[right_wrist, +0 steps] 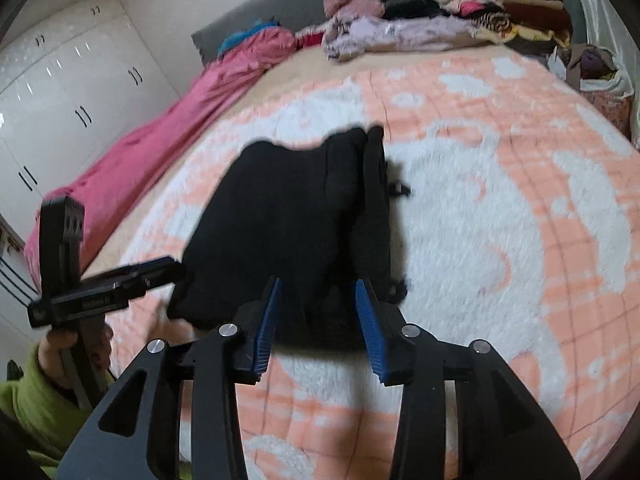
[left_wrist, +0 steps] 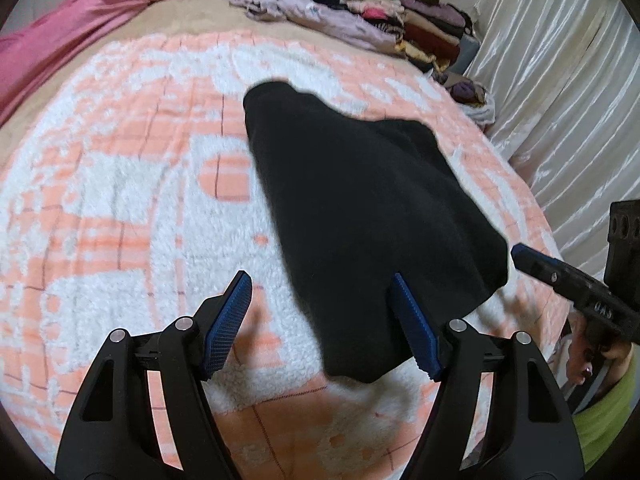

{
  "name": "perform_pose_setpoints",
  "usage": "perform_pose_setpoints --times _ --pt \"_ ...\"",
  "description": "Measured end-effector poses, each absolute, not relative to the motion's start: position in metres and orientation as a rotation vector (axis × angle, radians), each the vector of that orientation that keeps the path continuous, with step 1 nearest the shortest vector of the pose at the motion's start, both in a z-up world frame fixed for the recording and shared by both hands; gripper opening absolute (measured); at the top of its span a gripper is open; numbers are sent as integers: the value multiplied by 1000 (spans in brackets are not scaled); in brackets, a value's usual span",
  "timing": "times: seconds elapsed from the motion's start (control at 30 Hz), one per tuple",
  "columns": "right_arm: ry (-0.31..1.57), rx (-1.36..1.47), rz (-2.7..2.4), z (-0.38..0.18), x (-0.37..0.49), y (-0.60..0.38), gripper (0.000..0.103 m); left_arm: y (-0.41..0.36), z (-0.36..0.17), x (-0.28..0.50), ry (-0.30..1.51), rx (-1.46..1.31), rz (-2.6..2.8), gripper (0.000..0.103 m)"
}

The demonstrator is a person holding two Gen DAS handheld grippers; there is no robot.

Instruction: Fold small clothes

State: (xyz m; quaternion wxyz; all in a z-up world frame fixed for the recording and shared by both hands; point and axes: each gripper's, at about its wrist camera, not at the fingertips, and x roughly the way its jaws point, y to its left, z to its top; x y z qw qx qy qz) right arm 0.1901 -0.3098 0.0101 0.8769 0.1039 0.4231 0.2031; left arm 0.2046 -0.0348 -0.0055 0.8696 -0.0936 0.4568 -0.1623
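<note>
Both tongs were seen spread apart, with nothing pinched between their blue pads. The left gripper (left_wrist: 322, 312) was held low over the blanket (left_wrist: 120, 200), its right-hand pad lying against the near edge of the black garment (left_wrist: 360, 208), while its other pad stood out over bare fleece. The right gripper (right_wrist: 320, 320) was held just above the near hem of the same garment (right_wrist: 288, 216), one pad to each side of the cloth; whether the pads touched it could not be told.

The black garment was laid flat near the middle of the bed, partly folded, with a thicker doubled band along one side in the right wrist view. It was blurred at its far edge.

The bed was covered by a fluffy peach and white blanket with a check pattern. A pink satin quilt (right_wrist: 160, 128) was bunched along one edge, beside white wardrobe doors (right_wrist: 60, 92) with dark handles. At the far end, a lilac garment (left_wrist: 312, 16) was heaped beside a pile of folded clothes (left_wrist: 420, 20) in mixed colours, against a grey headboard (right_wrist: 320, 12). A pale satin curtain (left_wrist: 560, 100) was hung along the other side. A lime green sleeve (right_wrist: 28, 412) was seen at the left hand.
</note>
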Motion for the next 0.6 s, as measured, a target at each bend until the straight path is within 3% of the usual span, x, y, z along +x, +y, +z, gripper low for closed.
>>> perform_pose_setpoints --times 0.23,0.6 --pt "842 238 403 28 248 -299 38 -54 -3 210 961 -129 -364 64" --pt "943 120 313 -2 334 -271 37 -60 -33 208 1022 -115 -384 65"
